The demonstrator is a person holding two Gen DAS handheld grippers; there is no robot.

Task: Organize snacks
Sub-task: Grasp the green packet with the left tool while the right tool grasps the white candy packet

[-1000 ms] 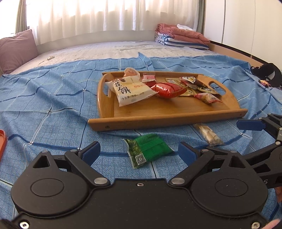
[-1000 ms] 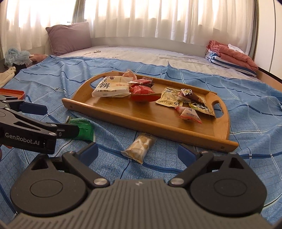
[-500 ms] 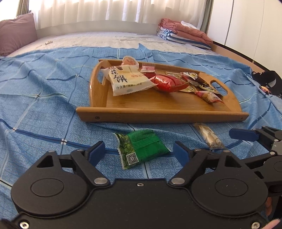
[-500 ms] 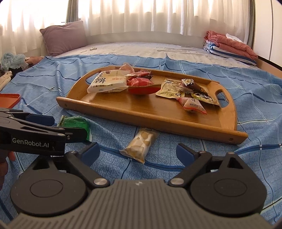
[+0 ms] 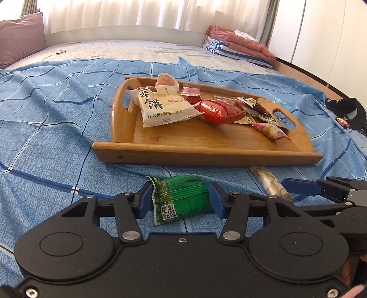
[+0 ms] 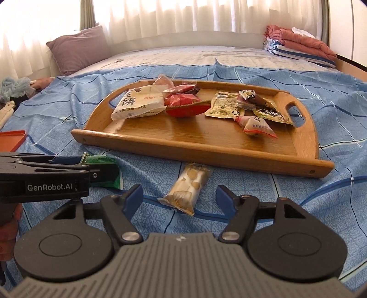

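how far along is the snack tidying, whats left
Mostly done: several packets, including the big white one, already lie in the wooden tray. In hand: the left gripper brackets the green packet, which is on the bedspread. Left: that one and the pale packet in front of the open right gripper, both outside the tray.

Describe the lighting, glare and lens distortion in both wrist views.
Left wrist view: backlit curtains blown out white; bed edge bowed by the fisheye; green packet and left tool sharp. Right wrist view: curtains likewise overexposed; soft sheen on the tray floor; corners vignetted black; right tool and pale packet sharp.
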